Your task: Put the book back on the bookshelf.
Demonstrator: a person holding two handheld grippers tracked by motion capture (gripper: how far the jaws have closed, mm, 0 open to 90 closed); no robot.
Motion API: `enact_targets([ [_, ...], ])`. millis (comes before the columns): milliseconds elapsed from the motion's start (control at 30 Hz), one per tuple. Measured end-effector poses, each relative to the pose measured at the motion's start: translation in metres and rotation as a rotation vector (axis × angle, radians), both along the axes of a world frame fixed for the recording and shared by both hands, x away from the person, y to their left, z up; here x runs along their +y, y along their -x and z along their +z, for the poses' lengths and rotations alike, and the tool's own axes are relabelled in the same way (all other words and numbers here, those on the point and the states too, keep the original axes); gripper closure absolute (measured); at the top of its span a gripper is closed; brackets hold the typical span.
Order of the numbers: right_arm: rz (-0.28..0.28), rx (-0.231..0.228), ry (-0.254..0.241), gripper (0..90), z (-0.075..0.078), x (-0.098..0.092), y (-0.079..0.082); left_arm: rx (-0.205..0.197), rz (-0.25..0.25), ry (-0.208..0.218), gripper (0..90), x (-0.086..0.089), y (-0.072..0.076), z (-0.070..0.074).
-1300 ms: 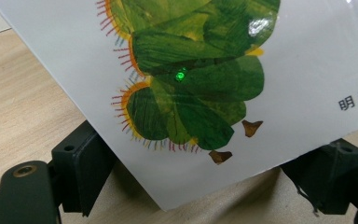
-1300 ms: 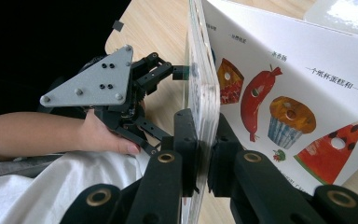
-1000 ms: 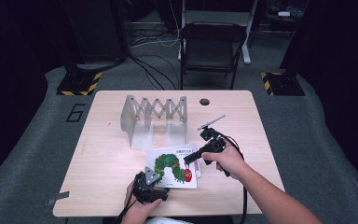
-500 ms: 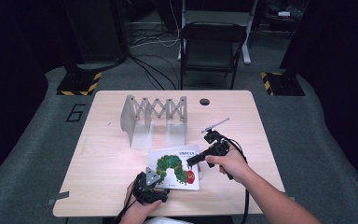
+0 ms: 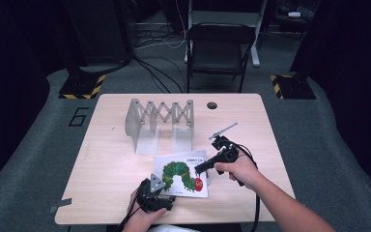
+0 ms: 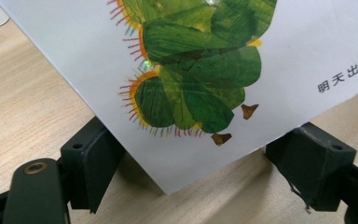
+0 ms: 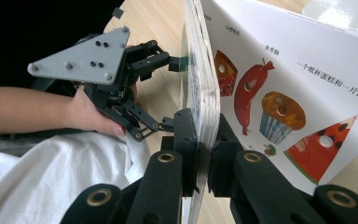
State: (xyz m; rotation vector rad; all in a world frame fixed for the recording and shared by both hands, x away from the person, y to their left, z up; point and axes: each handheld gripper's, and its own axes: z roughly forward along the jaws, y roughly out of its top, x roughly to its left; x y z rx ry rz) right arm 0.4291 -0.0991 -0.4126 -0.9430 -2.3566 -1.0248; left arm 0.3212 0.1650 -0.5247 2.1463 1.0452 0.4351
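Left tool (image 5: 160, 189) sits at the surface's (image 5: 116, 159) near edge, jaws wide and just closing in, the book's (image 5: 186, 171) corner between them, pads not pressing. Book lies front-centre on the surface, cover partly raised. Right tool (image 7: 203, 154) is clamped tight on the book's page block at its right edge. Folding rack (image 5: 159, 118) stands well behind; bare wood left of the book, some to the right.
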Motion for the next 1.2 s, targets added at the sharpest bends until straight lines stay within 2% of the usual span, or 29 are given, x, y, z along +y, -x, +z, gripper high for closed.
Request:
enact_targets([
  [33, 0.015, -0.020, -0.001, 84.9, 0.000, 0.000, 0.001, 0.003, -0.009, 0.009, 19.8, 0.001, 0.000, 0.000],
  [100, 0.017, -0.018, 0.006, 84.9, 0.001, 0.000, 0.001, 0.013, -0.021, 0.004, 19.9, 0.002, 0.000, 0.001],
  [133, 0.040, -0.039, 0.010, 84.9, 0.001, 0.000, 0.002, 0.005, -0.016, 0.008, 20.5, 0.002, 0.001, 0.000],
  [267, 0.063, -0.058, 0.026, 85.0, 0.003, 0.000, 0.005, 0.016, -0.022, 0.020, 22.0, 0.003, 0.002, 0.001],
  [333, 0.078, -0.074, 0.025, 84.9, 0.003, 0.001, 0.005, 0.008, -0.033, 0.022, 23.2, 0.005, 0.003, 0.001],
  [367, 0.089, -0.082, 0.026, 84.9, 0.003, 0.000, 0.005, 0.018, -0.034, 0.034, 23.9, 0.005, 0.003, 0.001],
  [433, 0.094, -0.087, 0.035, 85.0, 0.005, 0.001, 0.007, 0.016, -0.039, 0.026, 25.4, 0.007, 0.004, 0.001],
  [500, 0.120, -0.117, 0.032, 85.0, 0.005, 0.001, 0.007, 0.014, -0.037, 0.036, 26.4, 0.007, 0.004, 0.001],
  [533, 0.112, -0.114, 0.040, 84.9, 0.006, 0.001, 0.009, 0.016, -0.043, 0.034, 26.7, 0.008, 0.004, 0.001],
  [567, 0.131, -0.125, 0.044, 85.0, 0.007, 0.001, 0.009, 0.023, -0.038, 0.043, 26.9, 0.007, 0.005, 0.001],
  [667, 0.159, -0.166, 0.038, 85.0, 0.006, 0.002, 0.010, 0.016, -0.047, 0.037, 27.2, 0.009, 0.005, 0.001],
  [700, 0.169, -0.167, 0.051, 84.9, 0.008, 0.001, 0.010, 0.015, -0.048, 0.040, 27.4, 0.009, 0.005, 0.001],
  [867, 0.192, -0.207, 0.052, 84.9, 0.008, 0.002, 0.012, 0.033, -0.063, 0.042, 28.0, 0.011, 0.006, 0.002],
  [967, 0.196, -0.205, 0.061, 84.9, 0.008, 0.002, 0.014, 0.020, -0.061, 0.046, 28.3, 0.012, 0.006, 0.002],
  [1100, 0.219, -0.233, 0.071, 84.7, 0.007, 0.000, 0.018, 0.022, -0.072, 0.047, 29.0, 0.012, 0.007, 0.002],
  [1133, 0.239, -0.253, 0.072, 84.6, 0.007, 0.000, 0.017, 0.023, -0.073, 0.047, 29.7, 0.013, 0.008, 0.002],
  [1200, 0.240, -0.250, 0.078, 84.7, 0.007, 0.000, 0.018, 0.030, -0.077, 0.049, 30.7, 0.014, 0.007, 0.002],
])
